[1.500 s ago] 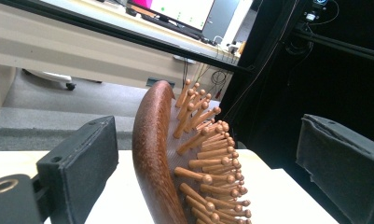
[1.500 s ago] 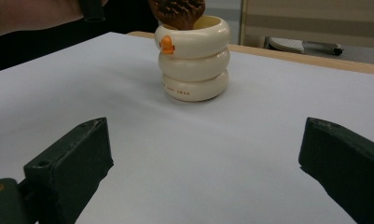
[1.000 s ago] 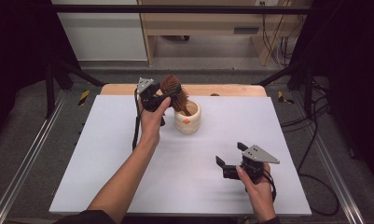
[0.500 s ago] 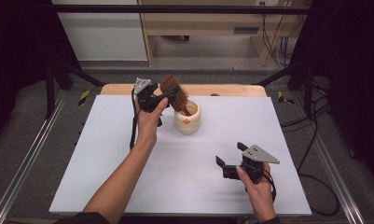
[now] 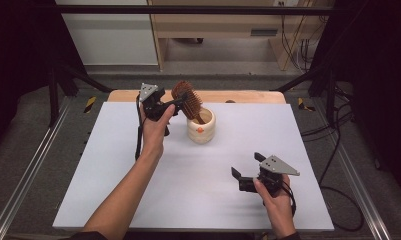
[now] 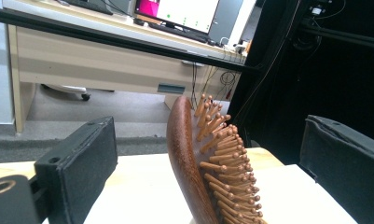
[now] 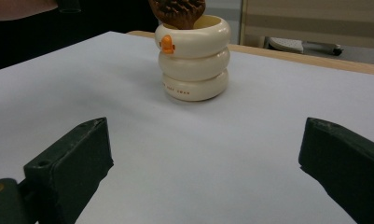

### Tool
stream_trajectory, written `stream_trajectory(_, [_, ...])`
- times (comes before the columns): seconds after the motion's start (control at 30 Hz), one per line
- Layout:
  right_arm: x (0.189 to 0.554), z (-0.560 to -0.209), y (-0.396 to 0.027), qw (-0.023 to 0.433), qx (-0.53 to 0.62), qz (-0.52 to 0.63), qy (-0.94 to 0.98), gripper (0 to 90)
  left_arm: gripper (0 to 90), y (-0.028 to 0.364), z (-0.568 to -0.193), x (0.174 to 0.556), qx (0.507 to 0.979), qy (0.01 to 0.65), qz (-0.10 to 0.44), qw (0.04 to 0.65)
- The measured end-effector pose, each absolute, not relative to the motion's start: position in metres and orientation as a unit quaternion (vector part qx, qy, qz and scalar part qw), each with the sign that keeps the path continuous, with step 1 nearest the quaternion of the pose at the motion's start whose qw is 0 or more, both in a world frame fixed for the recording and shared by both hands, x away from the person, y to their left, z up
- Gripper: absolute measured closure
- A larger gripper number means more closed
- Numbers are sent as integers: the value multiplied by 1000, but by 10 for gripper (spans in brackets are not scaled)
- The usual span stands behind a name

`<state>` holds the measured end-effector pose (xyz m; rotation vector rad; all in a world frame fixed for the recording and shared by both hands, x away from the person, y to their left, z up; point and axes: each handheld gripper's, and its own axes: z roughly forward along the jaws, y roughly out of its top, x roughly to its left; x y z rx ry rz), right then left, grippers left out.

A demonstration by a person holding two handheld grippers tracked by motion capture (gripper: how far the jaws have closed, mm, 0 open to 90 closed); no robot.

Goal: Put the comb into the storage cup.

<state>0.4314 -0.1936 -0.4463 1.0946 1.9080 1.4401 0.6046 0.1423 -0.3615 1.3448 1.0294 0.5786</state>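
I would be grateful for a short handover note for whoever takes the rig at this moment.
Left gripper: open, jaws either side of the wooden hairbrush, not clamped.
Right gripper: open, holding nothing, low over the white mat near the front right.
Hairbrush stands handle-down, leaning, in the cream cup.
Done: nothing gripped yet.
Left: probably close on the brush head and lift it out.

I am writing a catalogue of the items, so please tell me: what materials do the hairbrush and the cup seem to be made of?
The hairbrush looks like wood: a reddish-brown, smoothly polished back with matching round-tipped pins. The cup seems to be glazed ceramic, possibly plastic: cream, softly glossy, shaped as three stacked rings with a small orange mark.
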Motion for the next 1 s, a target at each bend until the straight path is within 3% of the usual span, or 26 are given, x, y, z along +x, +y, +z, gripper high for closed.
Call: stream_trajectory(1.0, [432, -447, -193, 253, 402, 529, 703, 30, 38, 147, -357, 599, 597, 435, 269, 618])
